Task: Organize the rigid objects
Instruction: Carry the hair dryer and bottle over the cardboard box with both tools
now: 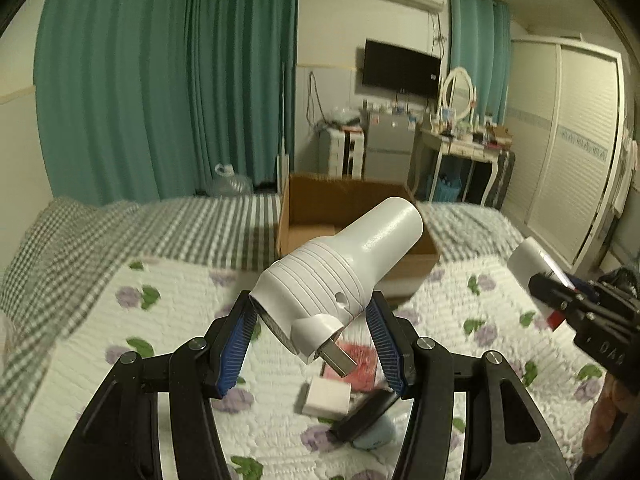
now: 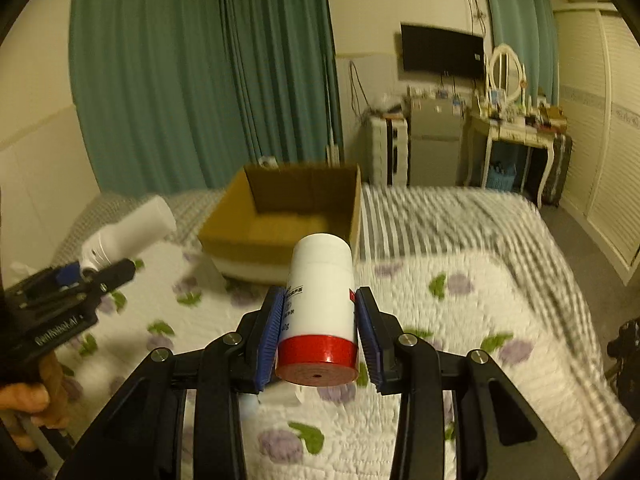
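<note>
My left gripper (image 1: 312, 312) is shut on a white torch-shaped device (image 1: 340, 272) with a metal USB plug, held above the flowered quilt. My right gripper (image 2: 318, 308) is shut on a white bottle with a red cap (image 2: 320, 312), cap end toward the camera. An open cardboard box (image 2: 280, 220) stands on the bed ahead of both; it also shows in the left wrist view (image 1: 320, 204). The right gripper (image 1: 560, 300) with its bottle appears at the right of the left wrist view. The left gripper (image 2: 100, 272) and its device appear at the left of the right wrist view.
On the quilt under the left gripper lie a white block (image 1: 326, 398), a red packet (image 1: 360, 364), a black flat object (image 1: 368, 412) and a pale blue item (image 1: 376, 436). Beyond the bed stand green curtains (image 1: 160, 100), a small fridge (image 1: 388, 148), a dressing table (image 1: 460, 140) and a wardrobe (image 1: 568, 140).
</note>
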The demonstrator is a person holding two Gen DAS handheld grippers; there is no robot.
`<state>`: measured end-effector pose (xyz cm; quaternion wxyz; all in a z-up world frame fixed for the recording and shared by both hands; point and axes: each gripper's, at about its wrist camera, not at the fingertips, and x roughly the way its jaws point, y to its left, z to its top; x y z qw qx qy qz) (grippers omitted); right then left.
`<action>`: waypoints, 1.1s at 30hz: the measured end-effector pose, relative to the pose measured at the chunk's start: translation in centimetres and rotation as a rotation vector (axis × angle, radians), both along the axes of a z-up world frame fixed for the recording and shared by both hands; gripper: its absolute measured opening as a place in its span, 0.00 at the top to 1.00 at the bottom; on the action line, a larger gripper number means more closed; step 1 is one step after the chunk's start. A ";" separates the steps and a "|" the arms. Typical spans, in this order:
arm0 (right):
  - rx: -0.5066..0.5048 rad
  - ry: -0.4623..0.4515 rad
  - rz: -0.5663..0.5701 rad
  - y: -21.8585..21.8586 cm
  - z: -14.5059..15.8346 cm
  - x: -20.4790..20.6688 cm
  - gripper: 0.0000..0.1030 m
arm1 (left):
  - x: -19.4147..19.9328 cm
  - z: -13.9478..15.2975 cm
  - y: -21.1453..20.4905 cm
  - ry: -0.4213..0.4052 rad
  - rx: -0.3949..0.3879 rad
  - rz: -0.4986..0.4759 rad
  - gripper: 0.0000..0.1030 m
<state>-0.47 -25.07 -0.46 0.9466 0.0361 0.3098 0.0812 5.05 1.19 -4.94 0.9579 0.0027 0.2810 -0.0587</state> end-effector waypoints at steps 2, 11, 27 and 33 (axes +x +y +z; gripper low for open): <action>0.000 -0.042 0.008 0.1 2.0 0.0 0.65 | -0.1 1.3 0.2 -0.032 -0.006 0.002 0.45; -0.004 -0.182 0.041 1.0 8.2 1.7 0.65 | 2.3 5.7 0.7 -0.125 -0.028 -0.007 0.45; -0.078 -0.200 0.093 2.7 6.8 12.0 0.65 | 12.5 3.8 -0.7 -0.084 -0.035 -0.007 0.44; -0.068 -0.126 0.123 2.5 3.5 16.3 0.65 | 16.4 1.7 -2.1 -0.025 -0.016 -0.027 0.44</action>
